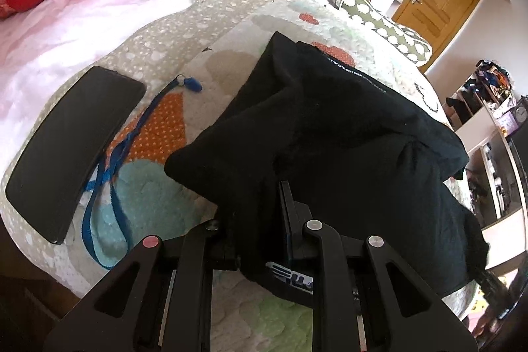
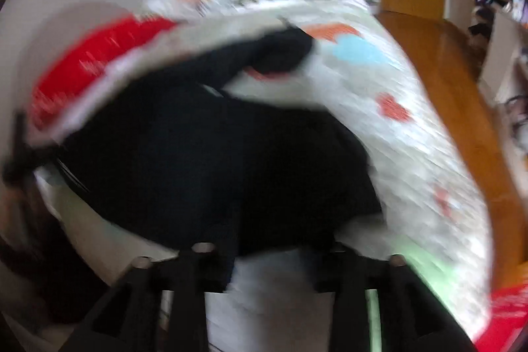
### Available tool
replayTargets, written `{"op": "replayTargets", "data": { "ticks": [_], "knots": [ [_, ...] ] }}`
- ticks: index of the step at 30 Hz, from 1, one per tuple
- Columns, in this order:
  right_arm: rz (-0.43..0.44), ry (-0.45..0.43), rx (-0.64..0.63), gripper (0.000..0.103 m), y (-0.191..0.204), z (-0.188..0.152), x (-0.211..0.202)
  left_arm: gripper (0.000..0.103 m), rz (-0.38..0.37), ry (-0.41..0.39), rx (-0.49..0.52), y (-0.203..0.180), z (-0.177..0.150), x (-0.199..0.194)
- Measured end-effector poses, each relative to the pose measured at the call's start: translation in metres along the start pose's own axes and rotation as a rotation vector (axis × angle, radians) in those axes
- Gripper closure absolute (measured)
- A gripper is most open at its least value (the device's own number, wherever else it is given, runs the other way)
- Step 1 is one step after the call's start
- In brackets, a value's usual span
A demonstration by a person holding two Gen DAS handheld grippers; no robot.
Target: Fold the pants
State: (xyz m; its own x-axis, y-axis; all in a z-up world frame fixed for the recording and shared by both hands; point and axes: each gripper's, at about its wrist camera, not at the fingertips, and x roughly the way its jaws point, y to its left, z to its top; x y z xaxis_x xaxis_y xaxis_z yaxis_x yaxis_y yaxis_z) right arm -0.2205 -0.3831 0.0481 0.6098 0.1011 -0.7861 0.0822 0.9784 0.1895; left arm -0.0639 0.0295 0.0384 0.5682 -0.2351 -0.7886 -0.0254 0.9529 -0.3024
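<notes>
The black pants are shown heaped on the quilted bed, directly ahead of both grippers and draped over their fingertips. In the left wrist view, the left gripper is seen with dark cloth bunched between its fingers, and it is judged to be clamped on a near edge of the pants; only the inner face of the right-hand finger is exposed, the other being buried in fabric. From this gripper the garment is spread ahead and to the right, its long axis running away toward the far end of the bed. To the left of the gripper, well apart from the cloth, a black phone and a blue lanyard are seen lying on the quilt

In the right wrist view, heavily blurred, the pants are seen filling the field just ahead of the right gripper. Its fingertips are hidden under the near hem, so whether they are apart or closed cannot be told. A narrow part of the garment is seen reaching away ahead, slightly right

The nearer hold is judged to be the left one; the coming fold is judged to turn on carrying the held near edge forward along that long axis
</notes>
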Motion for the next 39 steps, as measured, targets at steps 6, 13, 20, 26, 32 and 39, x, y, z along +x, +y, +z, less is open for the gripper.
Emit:
{"op": "replayTargets", "data": {
  "ticks": [6,13,20,26,32,39],
  "knots": [
    [-0.059,-0.16,0.192,0.056,-0.058,0.01,-0.035,0.087,0.04,-0.007,0.026,-0.006,-0.001,0.002],
    [0.069,-0.082,0.28,0.065,-0.068,0.045,0.044,0.087,0.049,0.004,0.007,-0.004,-0.003,0.004],
    [-0.089,-0.143,0.061,0.095,-0.032,0.063,0.026,0.087,0.06,-0.024,0.031,-0.013,-0.001,-0.005],
    [-0.204,-0.124,0.082,0.095,-0.053,0.063,0.037,0.086,0.063,0.028,0.019,-0.011,-0.012,0.011],
    [-0.273,-0.15,0.179,0.067,-0.062,0.058,0.013,0.074,0.057,0.018,0.017,0.001,-0.015,-0.01],
    [-0.001,-0.195,0.11,0.067,-0.014,0.055,-0.007,0.072,0.114,-0.09,0.018,0.003,-0.014,-0.049]
  ]
}}
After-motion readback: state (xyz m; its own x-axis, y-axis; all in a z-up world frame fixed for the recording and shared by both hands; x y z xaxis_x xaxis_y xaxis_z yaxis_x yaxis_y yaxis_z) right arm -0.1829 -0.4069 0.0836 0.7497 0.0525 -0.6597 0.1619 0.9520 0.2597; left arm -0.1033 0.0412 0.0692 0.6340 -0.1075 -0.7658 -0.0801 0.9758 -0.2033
